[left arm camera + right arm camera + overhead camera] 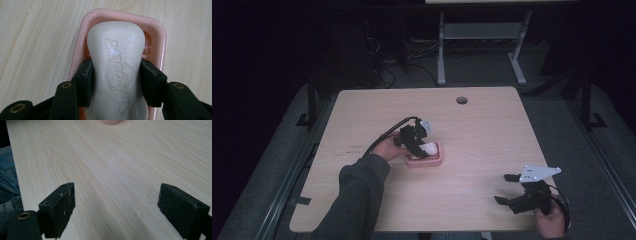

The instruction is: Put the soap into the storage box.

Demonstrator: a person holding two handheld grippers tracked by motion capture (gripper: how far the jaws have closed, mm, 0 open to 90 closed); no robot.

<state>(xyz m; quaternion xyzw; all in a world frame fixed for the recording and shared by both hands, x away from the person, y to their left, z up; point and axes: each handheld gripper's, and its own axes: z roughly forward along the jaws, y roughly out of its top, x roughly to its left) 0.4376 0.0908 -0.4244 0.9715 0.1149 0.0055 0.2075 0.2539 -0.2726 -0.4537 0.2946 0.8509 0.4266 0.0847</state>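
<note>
Left gripper (116, 82) clamps soap bar (117, 62) at narrow waist for firm hold, over pink dish (160, 32) at table (492, 130) centre; contact with dish unclear. Right gripper (116, 205) wide open, empty, parked aside.

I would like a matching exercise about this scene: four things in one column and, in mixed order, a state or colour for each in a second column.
Things:
1. bar of soap
2. soap dish
3. left tool
4. right tool

States or colours:
A. pink
B. open above bare wood
C. white, with raised lettering
D. shut on the bar

Pairs: 1-C, 2-A, 3-D, 4-B
</note>
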